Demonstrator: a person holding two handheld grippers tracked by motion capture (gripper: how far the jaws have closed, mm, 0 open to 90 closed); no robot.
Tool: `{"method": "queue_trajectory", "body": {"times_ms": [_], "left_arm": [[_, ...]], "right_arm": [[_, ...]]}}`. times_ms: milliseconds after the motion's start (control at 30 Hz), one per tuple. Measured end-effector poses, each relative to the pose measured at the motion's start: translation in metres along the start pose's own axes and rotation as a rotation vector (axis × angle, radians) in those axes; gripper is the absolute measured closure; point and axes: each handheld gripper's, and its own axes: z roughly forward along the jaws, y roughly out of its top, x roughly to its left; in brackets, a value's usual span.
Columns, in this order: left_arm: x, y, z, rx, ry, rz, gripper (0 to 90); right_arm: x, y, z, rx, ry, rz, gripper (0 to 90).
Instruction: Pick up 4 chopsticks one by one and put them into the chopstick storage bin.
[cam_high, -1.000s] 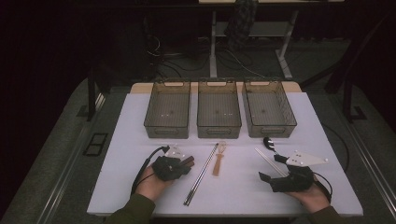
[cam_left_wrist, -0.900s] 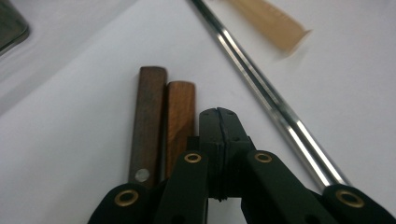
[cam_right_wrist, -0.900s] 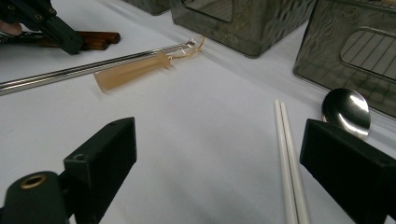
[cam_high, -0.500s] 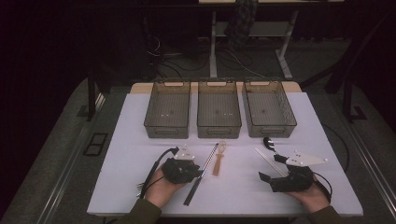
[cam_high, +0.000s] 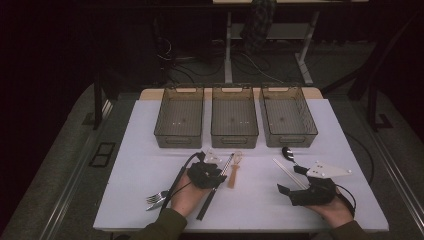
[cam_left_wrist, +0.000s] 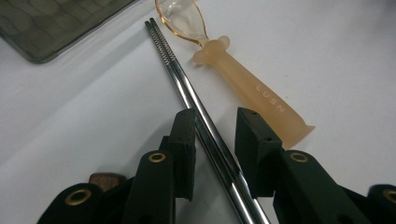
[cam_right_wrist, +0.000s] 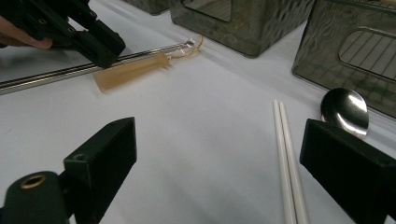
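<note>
Steel chopsticks (cam_left_wrist: 205, 126) lie between the left gripper (cam_left_wrist: 215, 140)'s just-opening fingers (cam_left_wrist: 184, 144), unpinched; center both sticks, then squeeze. Right gripper (cam_right_wrist: 224, 163) gapes empty.

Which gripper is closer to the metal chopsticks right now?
Left. The left gripper straddles the metal chopsticks, jaws just opening around them. The right gripper sits far off by the white chopsticks.

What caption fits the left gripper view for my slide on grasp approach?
Left gripper, jaws just opening, straddles the metal chopsticks lying beside an amber spoon on the white table.
</note>
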Motion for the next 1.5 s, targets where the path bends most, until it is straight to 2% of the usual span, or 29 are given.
{"method": "queue_trajectory", "body": {"times_ms": [100, 600, 1333, 1500], "left_arm": [[-0.002, 0.001, 0.0, 0.007, 0.019, 0.02, 69.4], [0.0, 0.0, 0.0, 0.006, 0.014, 0.035, 73.8], [0.013, -0.004, -0.009, 0.035, 0.021, 0.032, 77.4], [0.014, -0.004, -0.009, 0.033, 0.009, 0.028, 77.5]], "right_arm": [[0.0, 0.0, 0.0, 0.0, 0.0, 0.001, 10.5], [0.0, 0.0, 0.0, 0.0, 0.001, -0.001, 10.5], [-0.001, 0.0, -0.002, -0.004, 0.0, 0.001, 10.5], [0.0, 0.0, -0.002, -0.003, 0.002, 0.0, 10.5]]}}
